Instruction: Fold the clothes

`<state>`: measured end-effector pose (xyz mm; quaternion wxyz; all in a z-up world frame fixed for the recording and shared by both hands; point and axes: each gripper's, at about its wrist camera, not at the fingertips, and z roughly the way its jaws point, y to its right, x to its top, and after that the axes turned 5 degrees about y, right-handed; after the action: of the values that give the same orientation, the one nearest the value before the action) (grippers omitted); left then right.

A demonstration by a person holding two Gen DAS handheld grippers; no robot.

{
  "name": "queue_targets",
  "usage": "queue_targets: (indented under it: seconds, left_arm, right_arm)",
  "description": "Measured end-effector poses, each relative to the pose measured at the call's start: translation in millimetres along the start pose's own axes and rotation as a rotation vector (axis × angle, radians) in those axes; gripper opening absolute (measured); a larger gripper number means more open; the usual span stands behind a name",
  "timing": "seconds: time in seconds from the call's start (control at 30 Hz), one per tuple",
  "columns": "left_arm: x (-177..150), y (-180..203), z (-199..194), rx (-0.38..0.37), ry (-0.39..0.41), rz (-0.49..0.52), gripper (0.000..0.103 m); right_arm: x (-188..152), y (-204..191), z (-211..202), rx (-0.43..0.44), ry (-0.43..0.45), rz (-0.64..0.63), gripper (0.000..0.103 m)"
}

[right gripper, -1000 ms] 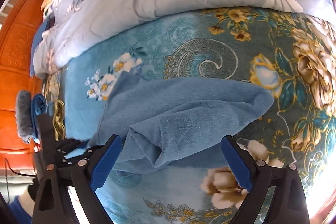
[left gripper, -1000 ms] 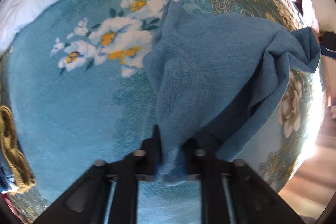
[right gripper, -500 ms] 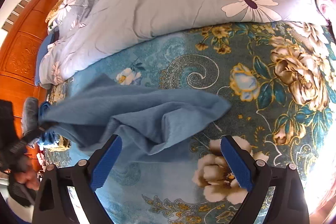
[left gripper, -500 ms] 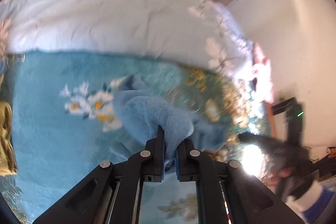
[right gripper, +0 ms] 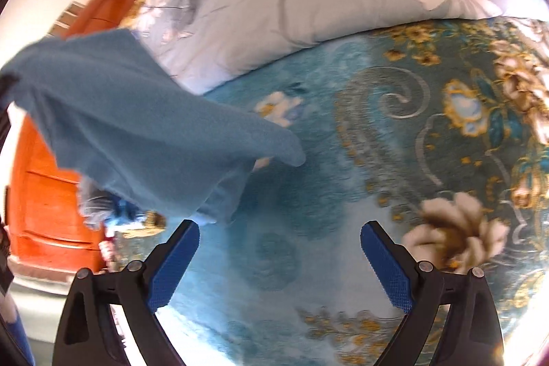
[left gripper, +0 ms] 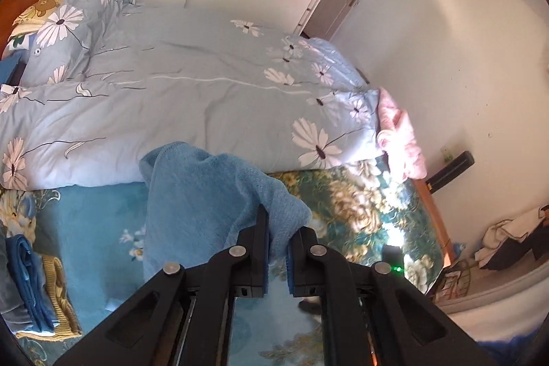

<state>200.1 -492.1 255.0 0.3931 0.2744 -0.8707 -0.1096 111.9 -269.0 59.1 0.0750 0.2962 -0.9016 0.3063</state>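
Left tool clamped tight on a fold of the blue garment, cloth bunched between its pads and draping down and to the left of the tool, lifted off the bed. Right tool wide open, nothing between its pads, aimed down at the floral blanket. From the right tool the garment hangs in the air ahead and to the left, blurred, apart from the pads. Pale duvet lies beyond both tools. Folded pile sits far left of the left tool.
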Motion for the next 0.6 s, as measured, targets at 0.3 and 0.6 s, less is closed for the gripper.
queue_targets:
  seconds: [0.3,0.6]
  left_arm:
    - [13.5,26.4,8.1,0.003,-0.006,0.018,0.008]
    - [27.1,53.3,-4.8,-0.020,0.018,0.069,0.008]
  right_arm:
    - [-12.5,-47.9,19.1,0.146,0.010,-0.082,0.097]
    - [-11.2,-60.9,30.0,0.122,0.044,-0.079,0.087]
